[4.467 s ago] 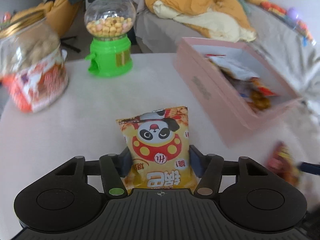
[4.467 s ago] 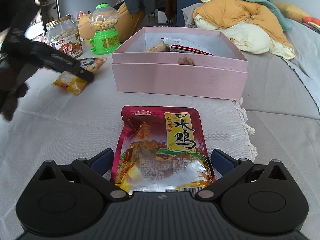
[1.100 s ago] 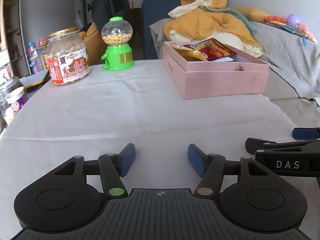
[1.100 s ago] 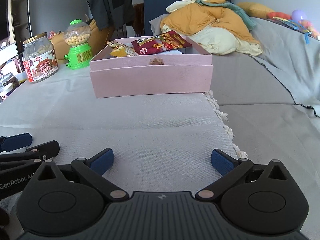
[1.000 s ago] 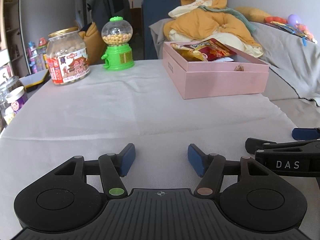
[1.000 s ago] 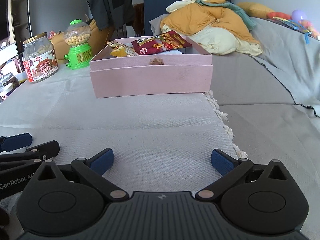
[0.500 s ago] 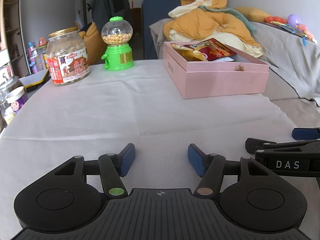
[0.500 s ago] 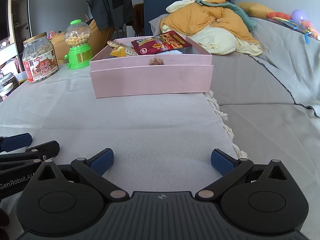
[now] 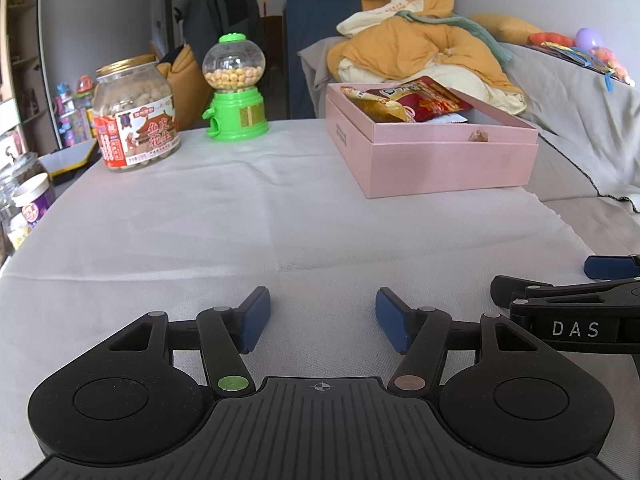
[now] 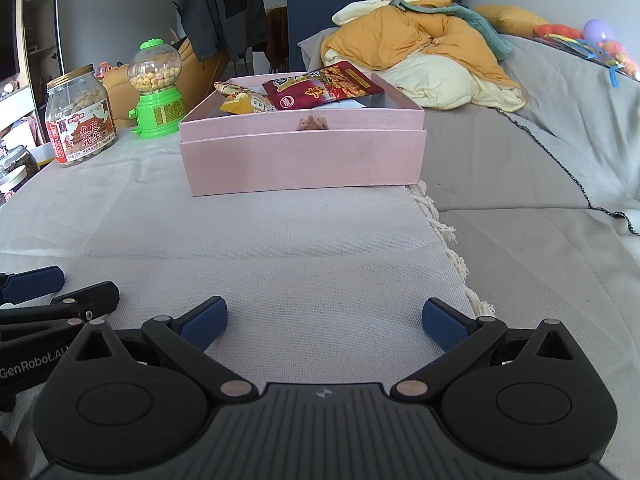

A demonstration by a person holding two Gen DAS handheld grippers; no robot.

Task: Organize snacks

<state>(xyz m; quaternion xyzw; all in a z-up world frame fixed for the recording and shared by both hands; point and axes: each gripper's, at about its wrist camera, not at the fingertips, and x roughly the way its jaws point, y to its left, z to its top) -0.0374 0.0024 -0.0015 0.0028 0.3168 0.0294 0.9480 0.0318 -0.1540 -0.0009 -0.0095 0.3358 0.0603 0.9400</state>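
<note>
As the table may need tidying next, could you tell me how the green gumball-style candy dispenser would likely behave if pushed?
The green candy dispenser with a clear globe looks top-heavy, so a high push may tip it. Its wide base probably slides on the white tablecloth if nudged low.

A lived-in home — grey sofa (image 10: 560, 152) heaped with bedding (image 10: 416, 40), jacket (image 10: 220, 8) over a chair.

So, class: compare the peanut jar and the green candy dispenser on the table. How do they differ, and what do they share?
The peanut jar has a gold lid and a red printed label; the candy dispenser has a green cap and a green base with a chute. The jar is wider and filled nearly to the top; the dispenser's round globe is partly filled. Both are clear, upright and stand at the table's far side.
</note>
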